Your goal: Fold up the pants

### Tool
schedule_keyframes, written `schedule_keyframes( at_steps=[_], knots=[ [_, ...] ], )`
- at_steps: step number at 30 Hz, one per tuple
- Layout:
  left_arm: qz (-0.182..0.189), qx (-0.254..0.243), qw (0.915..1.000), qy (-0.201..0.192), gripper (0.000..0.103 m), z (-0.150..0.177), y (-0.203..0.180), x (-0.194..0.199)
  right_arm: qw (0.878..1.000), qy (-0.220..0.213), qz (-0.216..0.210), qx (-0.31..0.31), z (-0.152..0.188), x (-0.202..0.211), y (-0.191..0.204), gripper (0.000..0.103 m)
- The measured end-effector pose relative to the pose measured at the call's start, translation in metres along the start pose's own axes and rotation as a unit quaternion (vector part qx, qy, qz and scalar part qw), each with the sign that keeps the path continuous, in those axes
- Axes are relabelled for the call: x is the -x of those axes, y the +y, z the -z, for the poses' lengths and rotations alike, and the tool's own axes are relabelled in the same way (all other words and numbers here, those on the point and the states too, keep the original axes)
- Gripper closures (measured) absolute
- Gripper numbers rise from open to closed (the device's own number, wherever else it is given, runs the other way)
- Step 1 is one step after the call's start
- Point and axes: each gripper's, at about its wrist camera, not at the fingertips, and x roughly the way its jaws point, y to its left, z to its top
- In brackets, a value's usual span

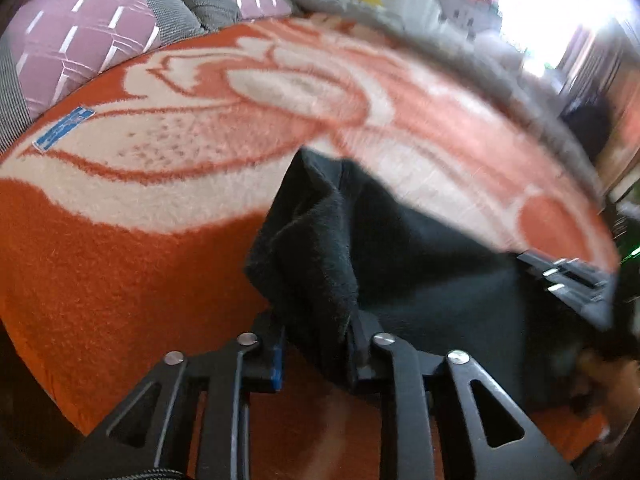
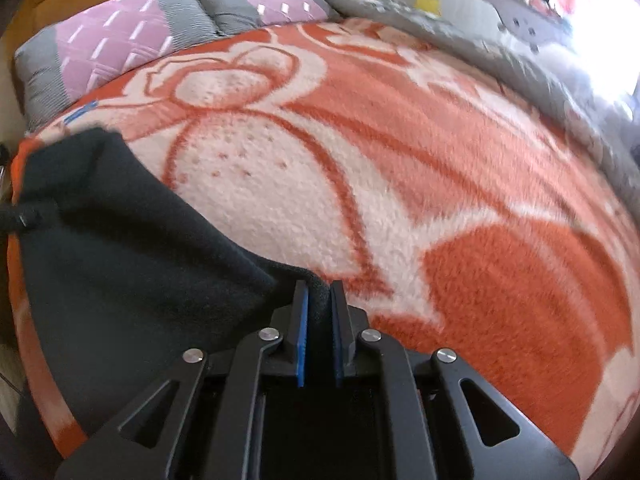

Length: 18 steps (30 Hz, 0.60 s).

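Observation:
The black fleece pants (image 1: 400,256) hang bunched over the orange and white blanket (image 1: 120,264). My left gripper (image 1: 316,344) is shut on a thick fold of the pants, which covers the fingertips. In the right wrist view the pants (image 2: 132,264) stretch from the left edge down to my right gripper (image 2: 319,304), which is shut on an edge of the cloth between its blue pads (image 2: 302,332). The right gripper also shows in the left wrist view (image 1: 572,280), at the right, holding the same cloth.
The blanket (image 2: 440,184) covers a bed. Purple and grey pillows (image 2: 132,36) lie at the head. A grey quilt (image 2: 500,52) runs along the far right side. A bright window (image 1: 560,12) glares at the upper right.

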Motion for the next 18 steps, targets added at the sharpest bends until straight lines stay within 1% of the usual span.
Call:
schedule_keyframes(
  at_steps=[1, 2, 4, 5, 6, 8, 10, 12, 14, 15, 16, 18],
  knots=[
    [-0.001, 0.001, 1.0, -0.002, 0.073, 0.0, 0.001, 0.002, 1.0, -0.005, -0.004, -0.012, 0.002, 0.006, -0.003, 0.082],
    [-0.003, 0.006, 1.0, -0.007, 0.07, 0.0, 0.003, 0.007, 1.0, -0.01, -0.002, -0.025, 0.004, 0.013, -0.007, 0.08],
    [-0.009, 0.018, 0.9996, -0.021, 0.06, 0.001, 0.006, 0.022, 0.998, -0.02, 0.004, -0.052, 0.01, 0.034, -0.016, 0.064],
    [-0.01, 0.026, 0.9991, -0.03, 0.057, 0.002, 0.01, 0.03, 0.997, -0.031, -0.001, -0.068, 0.015, 0.046, -0.022, 0.059],
    [-0.012, 0.033, 0.9987, -0.038, 0.052, 0.003, 0.011, 0.039, 0.995, -0.046, -0.01, -0.085, 0.022, 0.062, -0.03, 0.052],
    [-0.006, 0.047, 0.9973, -0.056, 0.051, 0.005, 0.014, 0.058, 0.991, -0.068, -0.025, -0.115, 0.038, 0.092, -0.044, 0.05],
    [0.005, 0.046, 0.9968, -0.065, 0.05, 0.007, 0.008, 0.073, 0.986, -0.083, -0.036, -0.141, 0.054, 0.115, -0.056, 0.05],
    [0.012, 0.027, 0.9973, -0.068, 0.047, 0.009, -0.009, 0.084, 0.981, -0.096, -0.039, -0.164, 0.072, 0.136, -0.066, 0.049],
    [0.03, 0.001, 0.9974, -0.065, 0.045, 0.01, -0.033, 0.089, 0.976, -0.104, -0.038, -0.187, 0.094, 0.152, -0.074, 0.049],
    [0.039, -0.007, 0.9973, -0.062, 0.041, 0.01, -0.043, 0.089, 0.974, -0.104, -0.037, -0.2, 0.104, 0.159, -0.08, 0.049],
    [0.05, -0.018, 0.9969, -0.058, 0.04, 0.01, -0.056, 0.089, 0.971, -0.103, -0.036, -0.212, 0.116, 0.164, -0.084, 0.049],
    [0.067, -0.04, 0.9957, -0.051, 0.04, 0.012, -0.083, 0.086, 0.964, -0.102, -0.032, -0.243, 0.14, 0.175, -0.095, 0.049]
  ],
)
